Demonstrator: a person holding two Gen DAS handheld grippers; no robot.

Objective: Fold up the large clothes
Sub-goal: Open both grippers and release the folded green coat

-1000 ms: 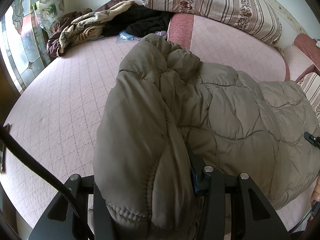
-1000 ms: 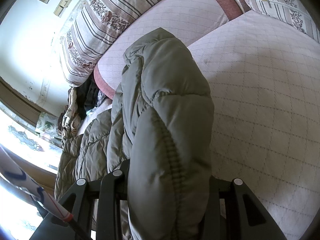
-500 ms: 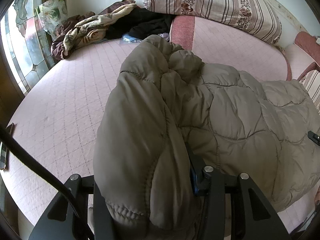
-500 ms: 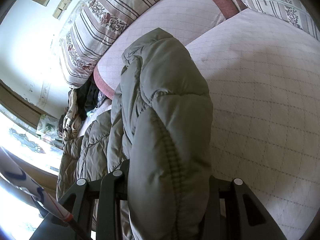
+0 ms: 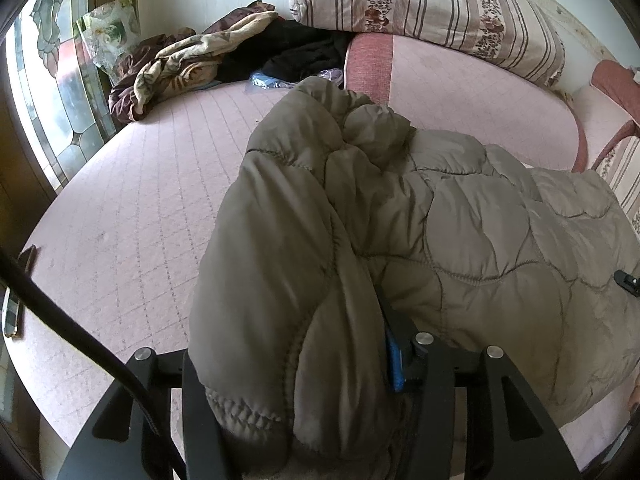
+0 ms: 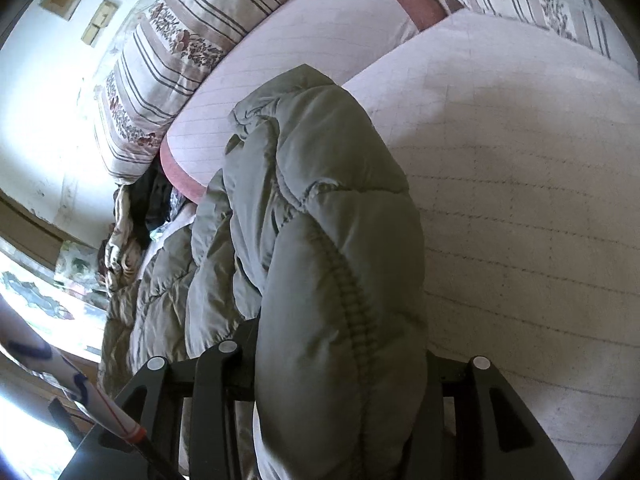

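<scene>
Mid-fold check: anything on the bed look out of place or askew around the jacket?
Nothing is damaged or spilled. The padded jacket is bunched rather than flat, each gripper clamping a thick quilted edge. A heap of loose clothes lies at the bed's far corner, apart from the jacket, and a phone-like object sits near the left edge.

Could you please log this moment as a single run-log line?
left gripper: shut on puffer jacket | right gripper: shut on puffer jacket | jacket bunched over pink bed
</scene>
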